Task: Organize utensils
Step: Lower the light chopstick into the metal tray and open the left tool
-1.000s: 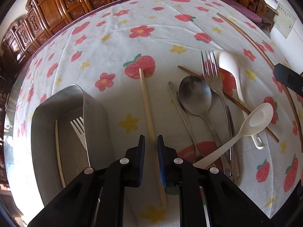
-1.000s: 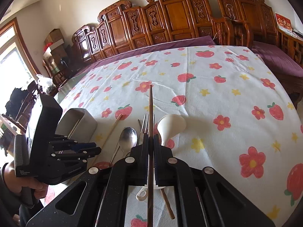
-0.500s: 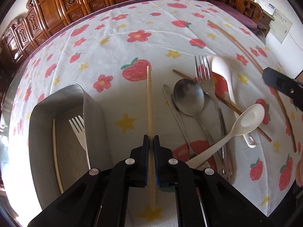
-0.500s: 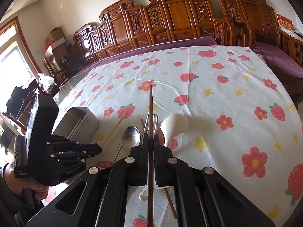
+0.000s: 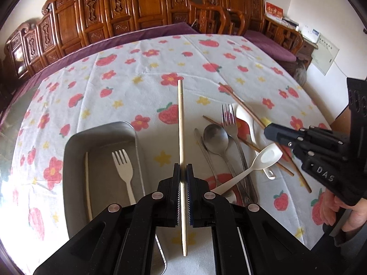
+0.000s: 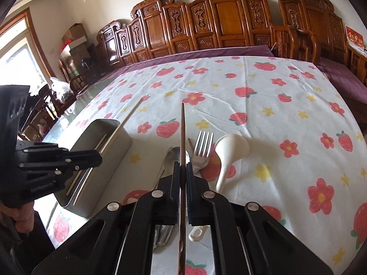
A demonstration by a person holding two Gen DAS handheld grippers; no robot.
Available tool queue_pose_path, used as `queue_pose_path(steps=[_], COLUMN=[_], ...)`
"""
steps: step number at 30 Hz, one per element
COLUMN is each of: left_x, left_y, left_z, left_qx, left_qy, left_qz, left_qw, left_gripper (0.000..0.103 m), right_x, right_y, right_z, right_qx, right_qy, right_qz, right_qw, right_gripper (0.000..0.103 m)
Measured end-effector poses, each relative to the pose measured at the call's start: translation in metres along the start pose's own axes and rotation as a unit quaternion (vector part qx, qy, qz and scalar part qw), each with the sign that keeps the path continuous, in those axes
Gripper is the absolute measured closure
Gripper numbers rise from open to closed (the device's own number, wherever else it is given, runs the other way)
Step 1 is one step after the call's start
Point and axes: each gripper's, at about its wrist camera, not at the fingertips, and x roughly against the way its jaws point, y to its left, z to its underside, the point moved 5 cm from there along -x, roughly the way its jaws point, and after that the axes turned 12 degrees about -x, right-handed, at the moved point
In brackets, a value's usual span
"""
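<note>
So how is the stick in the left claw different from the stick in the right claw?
The left claw pinches a pale chopstick; the right claw pinches a dark brown chopstick. The pale one hangs beside the metal tray, the dark one over the spoons and forks. Both are thin, straight, and clamped tight.

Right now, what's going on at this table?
A person is sorting utensils into a metal tray. The left hand-held gripper is shut on a light bamboo chopstick, held above the cloth beside the tray. The right hand-held gripper is shut on a dark wooden chopstick. The tray already holds a white fork and another light chopstick. Spoons, a metal fork and one dark chopstick are on the tablecloth.
</note>
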Motion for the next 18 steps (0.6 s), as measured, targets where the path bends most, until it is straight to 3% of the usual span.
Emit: queue_pose_path(steps=[11,18], left_x=[0.032,0.037], left_y=[0.036,0.055], left_z=[0.013,0.031], left_qx=[0.021,0.024], left_qy=[-0.040,-0.046], left_qz=[0.012,-0.002], left_qw=[0.9989,0.9987], left_gripper=[0.099,0.099], right_x=[0.006,0.008], right_y=[0.037,0.054], right_z=[0.005,0.010], right_qx=[0.026,0.038], right_qy=[-0.011,-0.012], right_qz=[-0.024,-0.030], right_qw=[0.999,0.999], right_gripper=[0.097,0.097])
